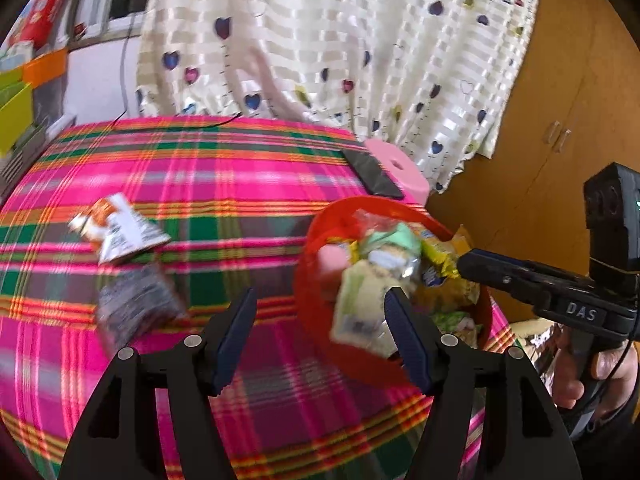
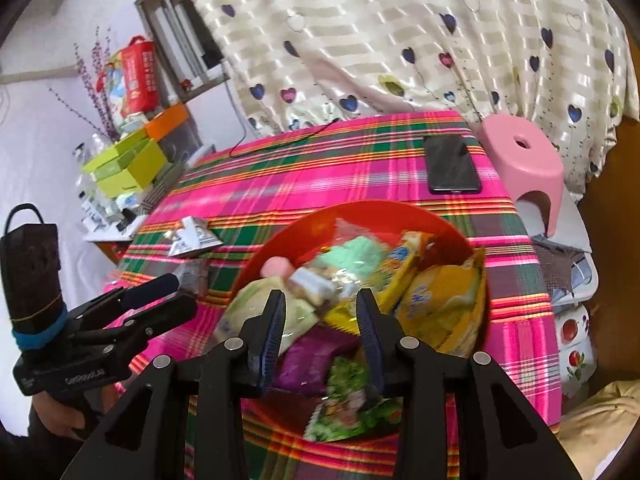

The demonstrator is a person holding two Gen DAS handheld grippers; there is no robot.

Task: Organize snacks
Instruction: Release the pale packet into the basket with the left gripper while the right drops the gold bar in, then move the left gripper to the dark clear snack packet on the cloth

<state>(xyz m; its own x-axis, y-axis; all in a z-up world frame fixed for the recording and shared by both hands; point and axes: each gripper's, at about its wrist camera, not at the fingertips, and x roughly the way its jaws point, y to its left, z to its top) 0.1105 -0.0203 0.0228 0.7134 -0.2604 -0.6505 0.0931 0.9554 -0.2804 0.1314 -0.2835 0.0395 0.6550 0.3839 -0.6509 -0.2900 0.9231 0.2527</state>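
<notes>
A red bowl [image 1: 316,240] [image 2: 360,216] full of several snack packets stands on the plaid tablecloth near its right edge. My left gripper [image 1: 322,312] is open and empty, above the cloth by the bowl's left rim; a pale green packet [image 1: 360,304] lies beside its right finger. My right gripper [image 2: 322,316] is open and empty, hovering over the bowl's packets. Two packets lie loose on the cloth: a white and orange one [image 1: 120,232] [image 2: 192,236] and a grey one [image 1: 136,304] [image 2: 192,272].
A black phone [image 1: 372,172] [image 2: 452,164] lies at the table's far right. A pink stool [image 2: 524,160] stands beyond it. Green and orange boxes [image 2: 128,160] sit on a shelf at left. A curtain hangs behind.
</notes>
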